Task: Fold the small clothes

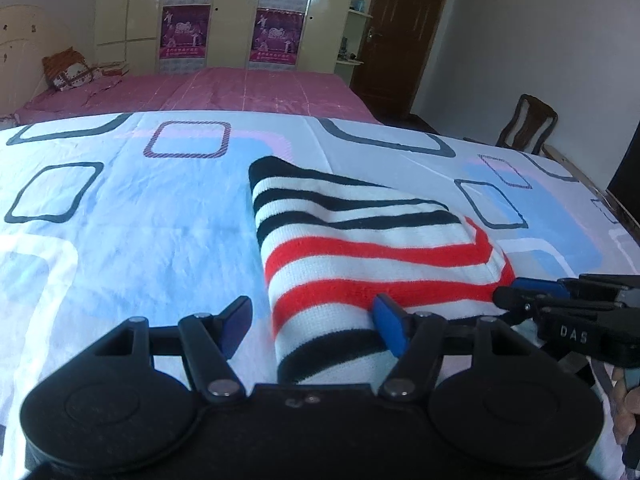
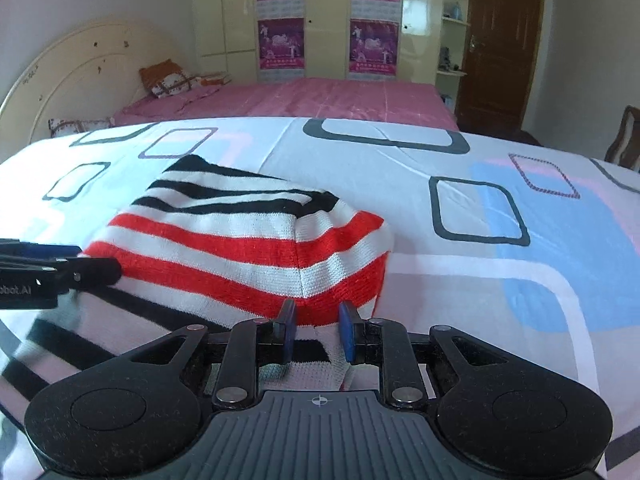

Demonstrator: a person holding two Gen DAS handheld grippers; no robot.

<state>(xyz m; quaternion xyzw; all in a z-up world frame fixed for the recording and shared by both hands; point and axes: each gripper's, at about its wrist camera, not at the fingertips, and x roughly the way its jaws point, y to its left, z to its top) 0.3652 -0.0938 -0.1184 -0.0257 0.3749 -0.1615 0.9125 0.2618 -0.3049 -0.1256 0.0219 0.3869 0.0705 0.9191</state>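
A striped garment (image 1: 360,248) is pinched at lower centre by the narrowed right gripper (image 2: 316,330). The left gripper (image 1: 316,326) is held about half open, with the garment's edge between its jaws; whether it is gripped cannot be told.

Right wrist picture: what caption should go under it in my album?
Right tool pinching the near edge of a striped sweater on the patterned bedsheet.

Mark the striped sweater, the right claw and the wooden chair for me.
striped sweater (image 2: 240,248): right wrist view, on a red stripe of the folded top layer.
right claw (image 2: 318,330): right wrist view, midway between its blue pads.
wooden chair (image 1: 528,122): left wrist view, on the chair's back.
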